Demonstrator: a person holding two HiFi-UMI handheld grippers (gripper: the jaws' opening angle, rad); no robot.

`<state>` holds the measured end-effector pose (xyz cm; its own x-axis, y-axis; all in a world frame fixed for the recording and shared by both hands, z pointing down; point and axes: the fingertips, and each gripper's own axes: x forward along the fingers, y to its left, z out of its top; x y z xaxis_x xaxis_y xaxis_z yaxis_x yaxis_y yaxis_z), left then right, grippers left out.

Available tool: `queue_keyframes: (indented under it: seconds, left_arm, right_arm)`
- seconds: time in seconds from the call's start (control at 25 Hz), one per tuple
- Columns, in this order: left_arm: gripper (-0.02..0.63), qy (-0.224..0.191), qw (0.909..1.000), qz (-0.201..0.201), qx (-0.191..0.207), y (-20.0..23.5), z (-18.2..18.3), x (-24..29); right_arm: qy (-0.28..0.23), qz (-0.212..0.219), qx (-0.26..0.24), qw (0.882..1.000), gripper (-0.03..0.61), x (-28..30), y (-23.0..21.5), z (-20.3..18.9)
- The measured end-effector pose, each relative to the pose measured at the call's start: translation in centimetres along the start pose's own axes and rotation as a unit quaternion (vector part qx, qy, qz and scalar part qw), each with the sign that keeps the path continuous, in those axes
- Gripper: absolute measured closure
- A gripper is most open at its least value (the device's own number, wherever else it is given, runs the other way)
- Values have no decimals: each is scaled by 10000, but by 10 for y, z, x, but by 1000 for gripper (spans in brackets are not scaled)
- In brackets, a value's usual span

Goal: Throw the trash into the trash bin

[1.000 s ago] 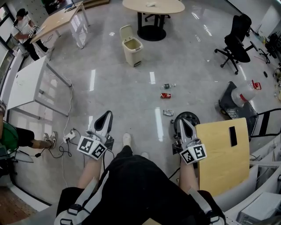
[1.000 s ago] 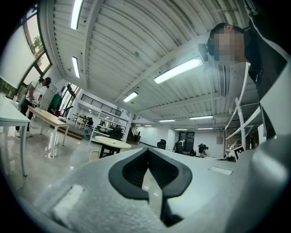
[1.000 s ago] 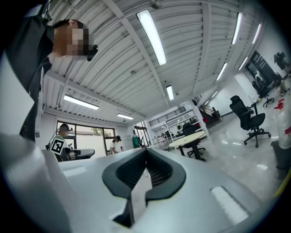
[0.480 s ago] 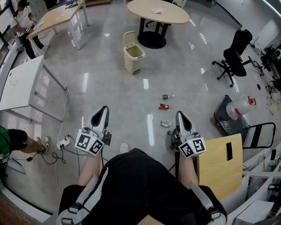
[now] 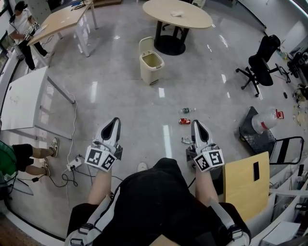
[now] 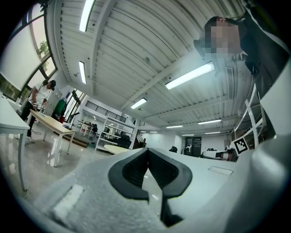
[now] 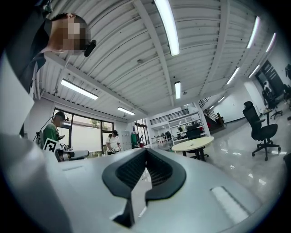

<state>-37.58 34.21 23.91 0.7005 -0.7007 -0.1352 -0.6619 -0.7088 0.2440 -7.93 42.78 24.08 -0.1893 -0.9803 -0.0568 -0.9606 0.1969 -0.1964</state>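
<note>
The cream trash bin (image 5: 152, 61) stands on the grey floor with its lid up, far ahead of both grippers. Three bits of trash lie on the floor: a clear plastic bottle (image 5: 186, 110), a red can (image 5: 184, 121) and a crumpled wrapper (image 5: 186, 140). My right gripper (image 5: 196, 125) is held level beside the wrapper and can as seen from above, shut and empty (image 7: 145, 152). My left gripper (image 5: 113, 123) is off to the left of the trash, jaw tips together with nothing between them (image 6: 148, 152).
A round table (image 5: 179, 13) stands behind the bin. A black office chair (image 5: 262, 67) is at right, a water jug (image 5: 264, 122) on a black mat and a yellow board (image 5: 245, 180) nearer. White table (image 5: 24, 96), cables (image 5: 72, 163) and a seated person (image 5: 14, 156) are at left.
The person has walked forward, carrying both grippers along. The trash on the floor now lies closer to the right gripper. Both grippers stay shut.
</note>
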Motion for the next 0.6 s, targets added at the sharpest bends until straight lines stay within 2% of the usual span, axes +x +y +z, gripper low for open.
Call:
queue_keyframes:
  seconds: [0.28,0.6]
  left_arm:
    - [612,108,9997,-213,-86,8,-16,61]
    - [612,-106,9994,-256,216,10,-1,150]
  right_arm:
    - [118,-256,-20,9996,572,30,-60,-9]
    - [-68,-288,-10,9996,572,83,-147,6]
